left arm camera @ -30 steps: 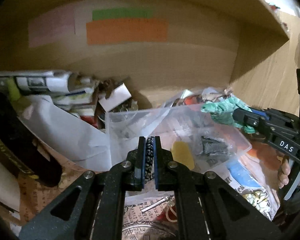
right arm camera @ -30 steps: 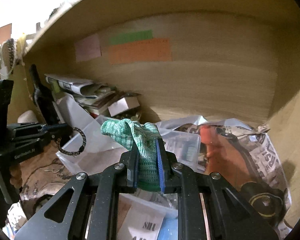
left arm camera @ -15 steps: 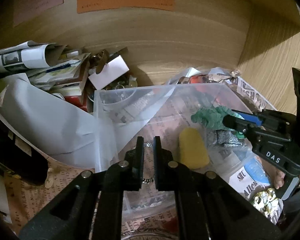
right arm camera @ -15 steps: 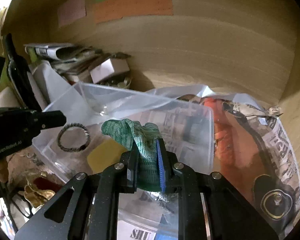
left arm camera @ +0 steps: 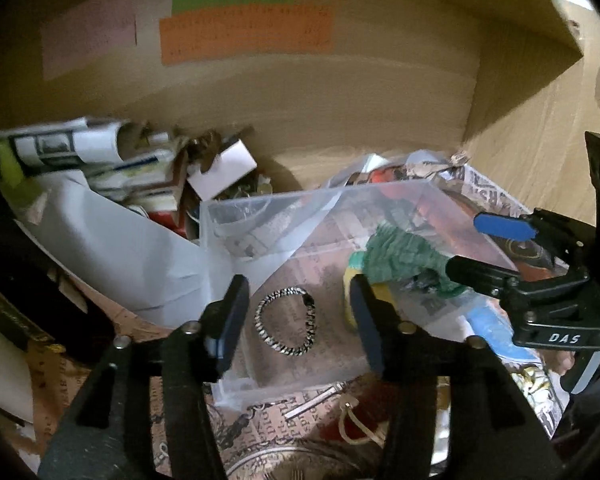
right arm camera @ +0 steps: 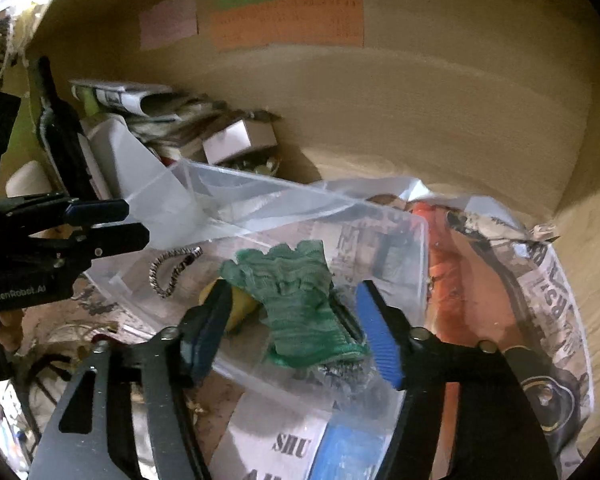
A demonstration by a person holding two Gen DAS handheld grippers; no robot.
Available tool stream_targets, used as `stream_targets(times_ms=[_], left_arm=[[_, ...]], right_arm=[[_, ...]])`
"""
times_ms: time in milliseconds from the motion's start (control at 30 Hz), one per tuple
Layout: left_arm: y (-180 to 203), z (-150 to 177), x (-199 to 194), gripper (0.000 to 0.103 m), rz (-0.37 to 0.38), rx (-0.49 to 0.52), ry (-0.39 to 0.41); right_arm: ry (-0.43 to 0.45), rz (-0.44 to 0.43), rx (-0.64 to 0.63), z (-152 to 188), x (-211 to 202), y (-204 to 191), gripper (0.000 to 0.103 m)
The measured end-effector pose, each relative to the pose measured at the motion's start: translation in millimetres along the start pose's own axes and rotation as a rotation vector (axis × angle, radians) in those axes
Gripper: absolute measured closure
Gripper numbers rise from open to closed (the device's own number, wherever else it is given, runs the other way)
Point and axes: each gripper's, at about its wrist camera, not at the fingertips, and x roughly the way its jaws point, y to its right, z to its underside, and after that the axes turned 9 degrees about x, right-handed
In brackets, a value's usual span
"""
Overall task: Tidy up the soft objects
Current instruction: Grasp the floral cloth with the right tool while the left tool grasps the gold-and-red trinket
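Note:
A clear plastic bin (left arm camera: 284, 200) (right arm camera: 300, 192) stands on a wooden shelf. Inside it lie a black-and-white braided hair tie (left arm camera: 287, 322) (right arm camera: 172, 272), a green knitted cloth (left arm camera: 404, 256) (right arm camera: 296, 300), a yellow sponge (left arm camera: 350, 304) (right arm camera: 240, 306) and a dark grey scrubber (right arm camera: 348, 372). My left gripper (left arm camera: 300, 316) is open just above the hair tie, not touching it. My right gripper (right arm camera: 296, 324) is open, its jaws either side of the green cloth, which rests in the bin.
Rolled newspapers and small boxes (left arm camera: 112, 160) (right arm camera: 160, 108) pile up at the back left. A white sheet (left arm camera: 112, 252) leans on the bin. Crumpled newspaper with an orange object (right arm camera: 480, 280) lies to the right. Coloured notes (left arm camera: 244, 32) stick to the back wall.
Both grippers have opened. The hair tie dropped from my left gripper into the bin, and the green cloth left my right gripper and lies in the bin.

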Motion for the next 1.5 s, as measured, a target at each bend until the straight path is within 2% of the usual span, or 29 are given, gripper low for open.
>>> stream_targets(times_ms=[100, 233, 333, 400, 633, 967, 1067, 1133, 1200, 1267, 1300, 1333, 1400, 1467, 1500], left_arm=[[2, 1, -14, 0.035, -0.008, 0.001, 0.032], [6, 7, -31, 0.026, -0.007, 0.010, 0.054], [12, 14, -40, 0.017, -0.005, 0.016, 0.062], [16, 21, -44, 0.016, 0.000, 0.023, 0.058], [32, 47, -40, 0.016, 0.037, 0.044, 0.004], [43, 76, -15, 0.016, 0.077, 0.010, -0.085], [44, 73, -8, 0.023, 0.076, 0.011, -0.095], [46, 70, -2, 0.031, 0.082, 0.018, -0.107], [45, 68, 2, 0.033, 0.084, 0.028, -0.113], [46, 66, 7, 0.035, 0.081, 0.033, -0.115], [46, 66, 8, 0.039, 0.085, 0.035, -0.118], [46, 65, 10, 0.045, 0.090, 0.036, -0.121], [46, 65, 13, 0.046, 0.098, 0.033, -0.125], [46, 65, 14, 0.049, 0.098, 0.035, -0.118], [46, 65, 14, 0.053, 0.097, 0.034, -0.119]], right_arm=[[0.044, -0.008, -0.001, -2, -19, -1, 0.030], [0.090, -0.023, -0.008, 0, -41, -4, 0.022], [0.108, -0.030, -0.013, 7, -56, -5, 0.020], [0.109, -0.031, -0.016, 14, -62, -6, 0.020], [0.065, -0.005, -0.011, 50, -72, 0, 0.020], [-0.080, -0.004, 0.081, 109, -65, 22, 0.020], [-0.103, -0.016, 0.078, 119, -62, 20, 0.020], [-0.112, -0.017, 0.067, 122, -59, 19, 0.020], [-0.113, -0.015, 0.054, 125, -57, 17, 0.021], [-0.106, -0.008, 0.047, 126, -54, 18, 0.030], [-0.107, -0.005, 0.047, 126, -53, 19, 0.033], [-0.109, -0.004, 0.047, 127, -53, 19, 0.039], [-0.106, 0.003, 0.046, 126, -53, 22, 0.050], [-0.104, 0.009, 0.050, 126, -53, 26, 0.065], [-0.103, 0.012, 0.053, 125, -53, 28, 0.069]])
